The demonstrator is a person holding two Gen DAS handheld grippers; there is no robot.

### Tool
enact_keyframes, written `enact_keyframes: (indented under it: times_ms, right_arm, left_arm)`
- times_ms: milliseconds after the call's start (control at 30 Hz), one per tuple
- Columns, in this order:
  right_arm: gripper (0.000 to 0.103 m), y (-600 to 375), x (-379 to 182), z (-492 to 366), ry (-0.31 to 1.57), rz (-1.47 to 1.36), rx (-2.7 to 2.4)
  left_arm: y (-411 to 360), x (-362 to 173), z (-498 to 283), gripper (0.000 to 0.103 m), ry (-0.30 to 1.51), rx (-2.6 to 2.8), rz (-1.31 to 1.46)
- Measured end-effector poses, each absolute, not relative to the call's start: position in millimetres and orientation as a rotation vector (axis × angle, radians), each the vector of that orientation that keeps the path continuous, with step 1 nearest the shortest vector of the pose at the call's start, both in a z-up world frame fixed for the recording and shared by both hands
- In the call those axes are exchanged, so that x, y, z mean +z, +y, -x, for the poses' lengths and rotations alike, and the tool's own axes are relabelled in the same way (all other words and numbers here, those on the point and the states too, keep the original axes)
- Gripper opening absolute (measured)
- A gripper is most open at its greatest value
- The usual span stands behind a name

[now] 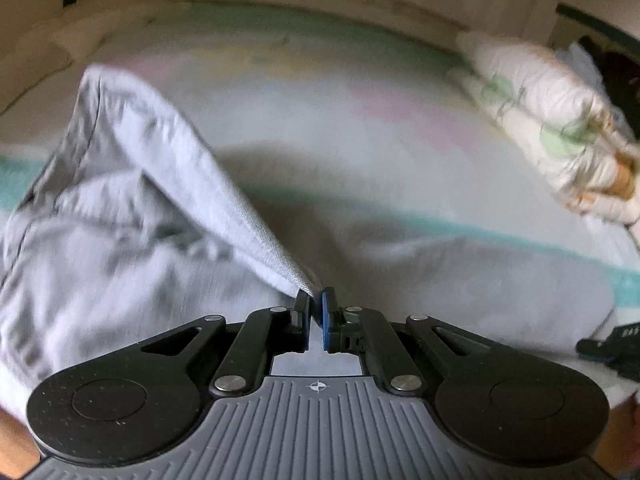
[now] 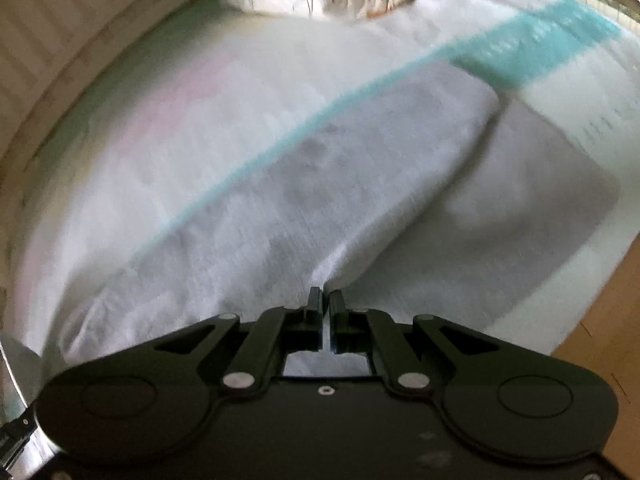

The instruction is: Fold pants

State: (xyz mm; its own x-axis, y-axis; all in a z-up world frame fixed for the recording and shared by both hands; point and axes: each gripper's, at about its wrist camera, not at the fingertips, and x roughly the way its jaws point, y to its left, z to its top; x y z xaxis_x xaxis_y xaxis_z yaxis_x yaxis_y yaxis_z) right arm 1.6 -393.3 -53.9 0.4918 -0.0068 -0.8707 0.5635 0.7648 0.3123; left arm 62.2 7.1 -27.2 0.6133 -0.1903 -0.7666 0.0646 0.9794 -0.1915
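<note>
The bed (image 1: 360,92) carried a pale cover with teal and pink stripes, and a folded floral quilt (image 1: 548,120) lay near its far edge. The light grey pants (image 1: 120,184) were spread on the bed, partly lifted off it. The left tool (image 1: 316,300) was clamped on an edge of the pants, pulled taut. The right tool (image 2: 325,300) pinched another fold of the same cloth.
</note>
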Motion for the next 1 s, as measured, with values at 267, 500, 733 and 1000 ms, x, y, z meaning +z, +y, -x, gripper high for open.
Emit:
enact_keyframes:
  times_ms: [267,500,733,1000]
  right_arm:
    - [0.044,-434,-58,11,0.903,-0.751,-0.515]
    - [0.045,-481,-74,36,0.804,-0.914,-0.688]
    - [0.045,-489,-87,20,0.772,-0.929,-0.642]
    - [0.044,-469,-66,-35,0.624,-0.785,-0.415]
  left_arm:
    - [0,-45,-68,0.005,0.935,-0.149,0.112]
    - [-3,-50,-69,0.005,0.941,-0.160,0.119]
    - [-2,-53,-65,0.005,0.944,-0.163,0.116]
    - [-5,-55,-66,0.005,0.951,-0.163,0.103]
